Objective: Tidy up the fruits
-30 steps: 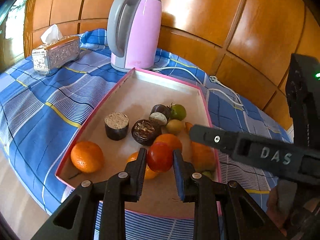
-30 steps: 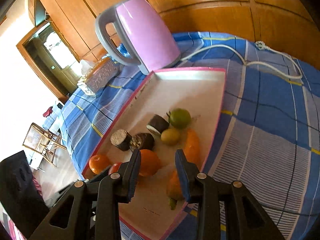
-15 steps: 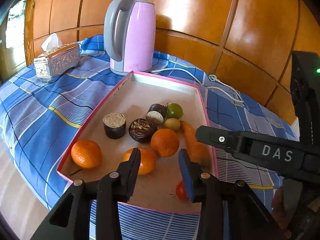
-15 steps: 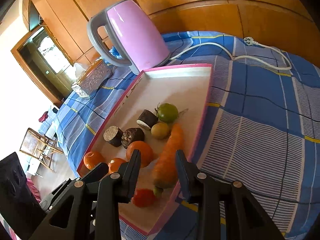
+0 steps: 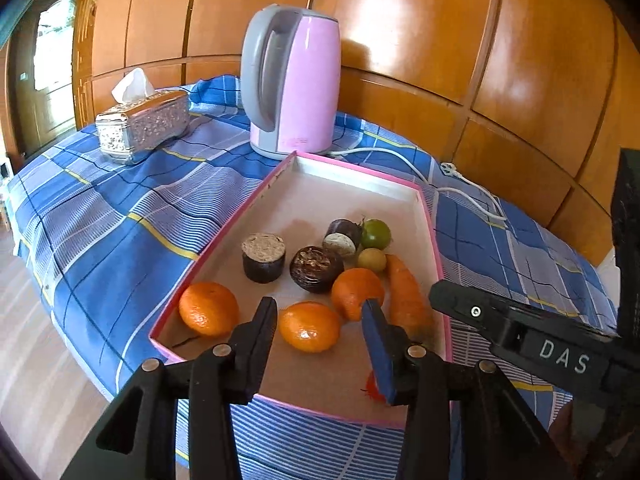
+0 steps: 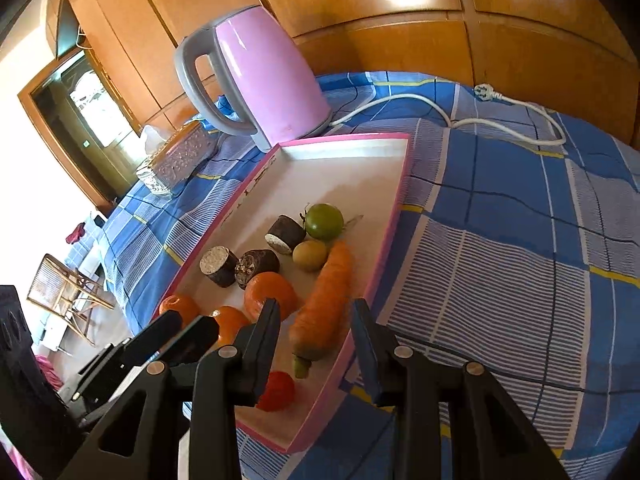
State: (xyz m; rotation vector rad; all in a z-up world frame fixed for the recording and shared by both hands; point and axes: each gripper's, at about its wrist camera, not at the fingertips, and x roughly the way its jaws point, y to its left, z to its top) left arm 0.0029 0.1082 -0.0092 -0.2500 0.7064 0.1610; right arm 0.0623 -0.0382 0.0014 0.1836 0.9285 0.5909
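Note:
A pink-rimmed tray point(image 5: 240, 216) point(image 6: 394, 200) holds three oranges point(image 5: 308, 326), a carrot point(image 5: 404, 292) point(image 6: 326, 304), a green tomato point(image 5: 376, 233) point(image 6: 324, 221), a small yellow-green fruit point(image 6: 310, 255), three dark cut pieces point(image 5: 263, 257) and a red tomato point(image 6: 276, 390), mostly hidden behind a finger in the left wrist view point(image 5: 370, 386). My left gripper point(image 5: 320, 328) is open and empty above the tray's near end. My right gripper point(image 6: 316, 324) is open and empty, its jaws on either side of the carrot's stem end, above it.
A pink kettle point(image 5: 292, 80) point(image 6: 256, 76) stands behind the tray, its white cord point(image 6: 500, 120) trailing right over the blue checked cloth. A silver tissue box point(image 5: 142, 126) sits at the far left. Wooden panels back the table. The right gripper's body point(image 5: 520, 340) reaches in from the right.
My left gripper opened and let go of the red tomato, which now lies at the tray's near end. The left gripper pulled back. The right gripper moved nearer the carrot.

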